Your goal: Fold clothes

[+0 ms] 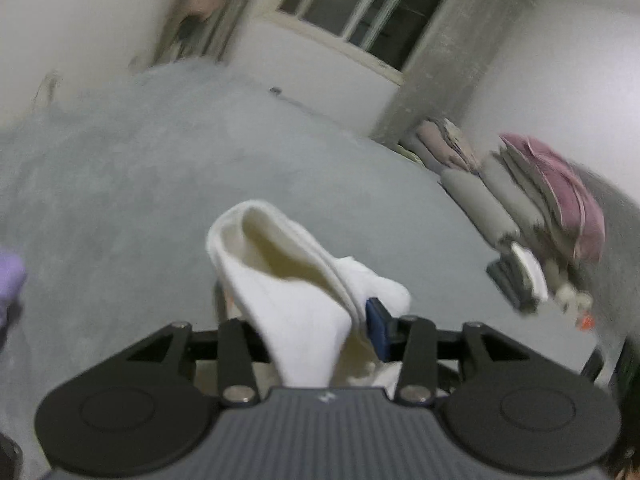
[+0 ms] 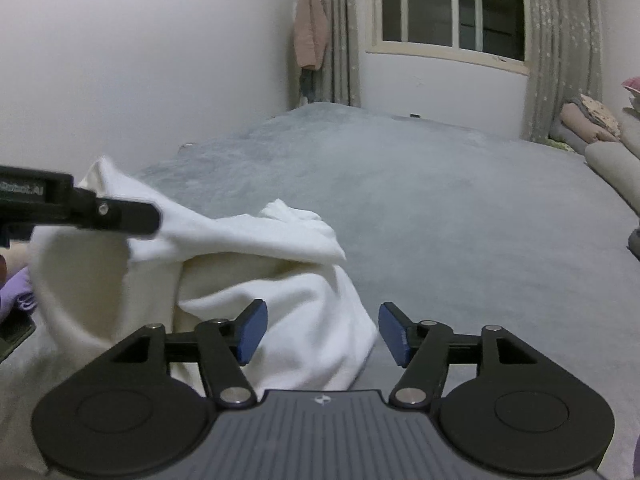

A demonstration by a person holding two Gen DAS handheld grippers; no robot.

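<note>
Much bare bed (image 2: 440,208) beyond the white garment (image 2: 280,300) (right edge free).

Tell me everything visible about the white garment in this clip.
The white garment looks like soft, thick knit or fleece, plain, with a creamy inner side. It is bunched and partly lifted off the grey bed cover. A fold of it runs up between the fingers of the left gripper, which raises one edge; the rest droops in loose folds onto the bed. The right gripper stands open in front of it, one pad before the cloth, not gripping it.
</note>
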